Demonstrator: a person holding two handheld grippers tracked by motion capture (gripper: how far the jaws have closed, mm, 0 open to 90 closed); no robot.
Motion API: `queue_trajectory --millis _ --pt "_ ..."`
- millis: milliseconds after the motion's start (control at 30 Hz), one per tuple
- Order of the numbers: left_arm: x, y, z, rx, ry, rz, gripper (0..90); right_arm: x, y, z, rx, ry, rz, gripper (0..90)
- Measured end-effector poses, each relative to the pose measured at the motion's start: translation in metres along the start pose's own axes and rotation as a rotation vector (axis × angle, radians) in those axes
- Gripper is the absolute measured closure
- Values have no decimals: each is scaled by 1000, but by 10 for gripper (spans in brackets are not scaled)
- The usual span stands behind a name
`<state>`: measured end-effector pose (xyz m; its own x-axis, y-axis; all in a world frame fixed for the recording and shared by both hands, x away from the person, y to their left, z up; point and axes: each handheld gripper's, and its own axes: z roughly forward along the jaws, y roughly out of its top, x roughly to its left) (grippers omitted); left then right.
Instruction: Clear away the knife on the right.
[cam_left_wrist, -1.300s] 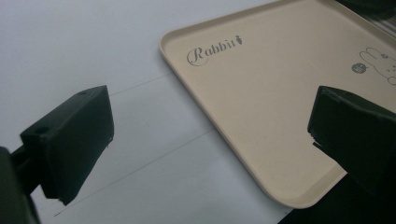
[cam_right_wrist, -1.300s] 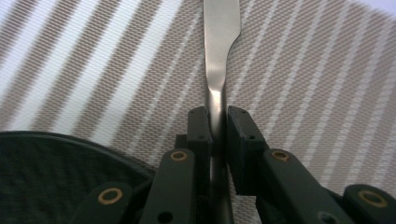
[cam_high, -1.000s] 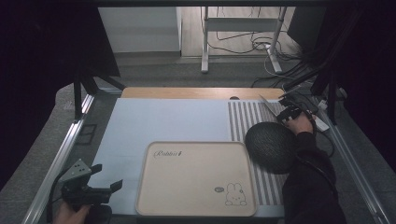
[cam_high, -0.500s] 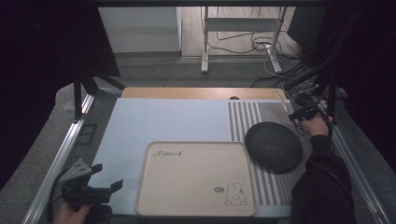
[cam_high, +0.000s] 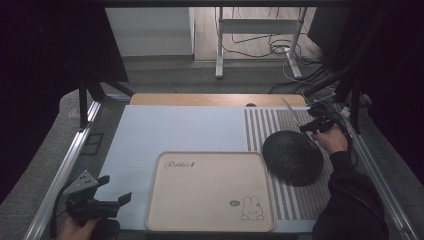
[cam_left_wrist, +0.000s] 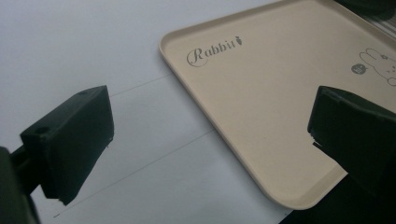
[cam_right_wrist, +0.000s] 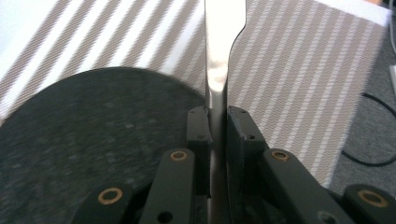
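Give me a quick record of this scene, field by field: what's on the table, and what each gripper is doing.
Tray: beige tray with a rabbit print, on the pale mat, nothing on it
Plate: dark round plate on the striped mat, right of the tray
Left gripper: open, holding nothing, near the tray's left edge
Right gripper: shut on a metal utensil, beyond the plate's far right edge
Utensil type: cannot tell

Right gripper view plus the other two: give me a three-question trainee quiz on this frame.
1. True or false: the left gripper is shut on the tray.
2. What does the right gripper hold? A) knife B) cup C) cloth
3. What dark round thing lies on the striped mat?

Key: 1 false, its jaws are apart. 2 A, the metal knife. 3 the dark plate.
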<state>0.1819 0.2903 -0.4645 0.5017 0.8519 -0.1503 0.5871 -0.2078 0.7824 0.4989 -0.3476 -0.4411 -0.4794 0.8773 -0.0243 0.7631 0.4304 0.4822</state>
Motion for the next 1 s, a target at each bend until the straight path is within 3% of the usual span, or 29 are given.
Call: queue_trajectory --millis 500,600,1000 --pt "0 0 0 -1 0 2 14 75 -16 -11 10 99 -136 802" --pt "0 0 0 -1 1 3 14 89 -19 -12 23 110 -141 802" --pt "0 0 0 0 3 4 14 153 -35 -19 44 182 -241 801"
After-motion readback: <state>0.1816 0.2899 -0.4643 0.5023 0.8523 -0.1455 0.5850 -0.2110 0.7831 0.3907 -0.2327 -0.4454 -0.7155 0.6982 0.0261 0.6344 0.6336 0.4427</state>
